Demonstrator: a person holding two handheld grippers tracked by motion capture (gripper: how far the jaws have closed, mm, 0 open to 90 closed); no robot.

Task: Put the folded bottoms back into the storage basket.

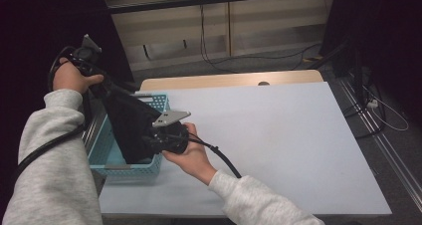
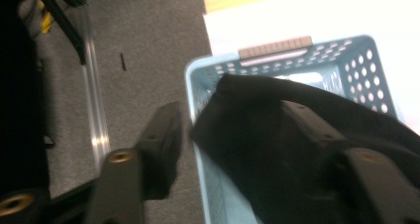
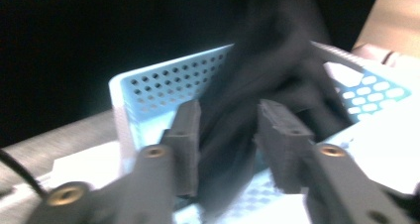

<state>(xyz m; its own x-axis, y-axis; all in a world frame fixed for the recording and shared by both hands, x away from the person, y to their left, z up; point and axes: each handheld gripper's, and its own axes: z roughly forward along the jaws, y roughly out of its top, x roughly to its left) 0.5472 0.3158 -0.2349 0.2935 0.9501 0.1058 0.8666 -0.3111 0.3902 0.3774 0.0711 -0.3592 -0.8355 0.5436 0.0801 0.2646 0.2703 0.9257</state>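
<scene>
Black soft cloth (image 1: 127, 125) droops into perforated basket (image 1: 102, 148).

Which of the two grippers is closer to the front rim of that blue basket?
Right. The right gripper sits low over the blue basket, near its front rim, beside the black cloth. The left gripper is raised near the far end.
</scene>
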